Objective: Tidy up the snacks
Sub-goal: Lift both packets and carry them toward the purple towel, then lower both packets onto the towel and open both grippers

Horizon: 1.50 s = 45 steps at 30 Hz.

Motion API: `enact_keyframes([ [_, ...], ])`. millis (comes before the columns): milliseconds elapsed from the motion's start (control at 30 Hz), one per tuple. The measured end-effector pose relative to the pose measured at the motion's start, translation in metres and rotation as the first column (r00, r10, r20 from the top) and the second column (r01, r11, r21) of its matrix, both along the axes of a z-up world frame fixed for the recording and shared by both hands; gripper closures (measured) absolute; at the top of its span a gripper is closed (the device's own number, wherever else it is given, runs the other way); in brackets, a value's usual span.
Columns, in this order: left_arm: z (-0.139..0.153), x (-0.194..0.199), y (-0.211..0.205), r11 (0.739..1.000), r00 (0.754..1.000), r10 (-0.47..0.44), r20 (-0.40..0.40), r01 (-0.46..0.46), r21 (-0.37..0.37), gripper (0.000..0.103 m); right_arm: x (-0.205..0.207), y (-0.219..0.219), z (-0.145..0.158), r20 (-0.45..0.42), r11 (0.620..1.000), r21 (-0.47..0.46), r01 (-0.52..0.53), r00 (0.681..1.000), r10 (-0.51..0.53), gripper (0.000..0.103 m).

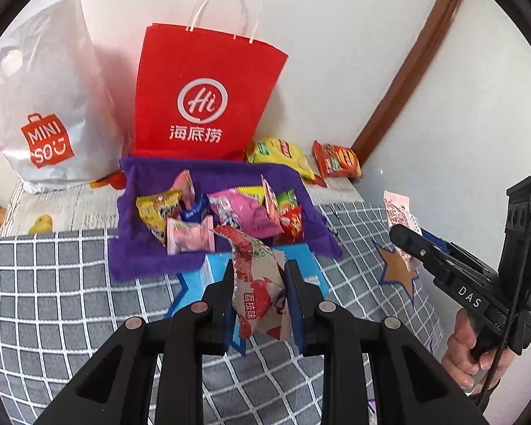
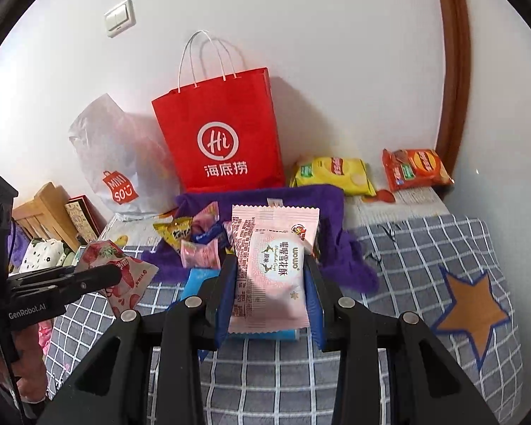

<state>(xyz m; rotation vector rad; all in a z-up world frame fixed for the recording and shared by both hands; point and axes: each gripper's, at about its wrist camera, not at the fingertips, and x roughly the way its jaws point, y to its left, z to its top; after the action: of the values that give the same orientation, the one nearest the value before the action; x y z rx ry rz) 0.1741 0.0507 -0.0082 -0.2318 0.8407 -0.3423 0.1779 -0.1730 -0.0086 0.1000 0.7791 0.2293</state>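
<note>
Two bags, white (image 1: 49, 106) and red (image 1: 201, 99), stand at the bed's (image 2: 442, 241) far edge behind the purple cloth (image 1: 152, 258) of snacks. Left gripper (image 1: 260, 301) pinches a lychee packet (image 1: 262, 283), right gripper (image 2: 270, 283) a pink packet (image 2: 272, 265); I'd release each low over the pile.

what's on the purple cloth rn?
On the purple cloth: a pile of small wrapped snacks, including a yellow packet, pink packets and a red one. Whatever lies beneath the pile is covered.
</note>
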Motion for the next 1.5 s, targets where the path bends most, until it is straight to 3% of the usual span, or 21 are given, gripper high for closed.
enact_keyframes([
  [767, 0.001, 0.076, -0.005, 0.999, 0.999, 0.038, 0.006, -0.038, -0.002, 0.079, 0.108, -0.01, -0.017, -0.029, 0.999, 0.029, -0.016, 0.999, 0.016, 0.067],
  [1100, -0.014, 0.117, -0.002, 0.998, 0.998, 0.06, -0.01, -0.06, -0.008, 0.079, 0.167, 0.005, -0.05, -0.096, 0.998, 0.01, -0.055, 0.994, 0.056, 0.067],
  [1500, -0.05, 0.161, 0.003, 0.995, 0.993, 0.094, -0.075, -0.096, -0.028, 0.079, 0.193, 0.014, -0.103, -0.182, 0.993, -0.003, -0.118, 0.977, 0.115, 0.067],
])
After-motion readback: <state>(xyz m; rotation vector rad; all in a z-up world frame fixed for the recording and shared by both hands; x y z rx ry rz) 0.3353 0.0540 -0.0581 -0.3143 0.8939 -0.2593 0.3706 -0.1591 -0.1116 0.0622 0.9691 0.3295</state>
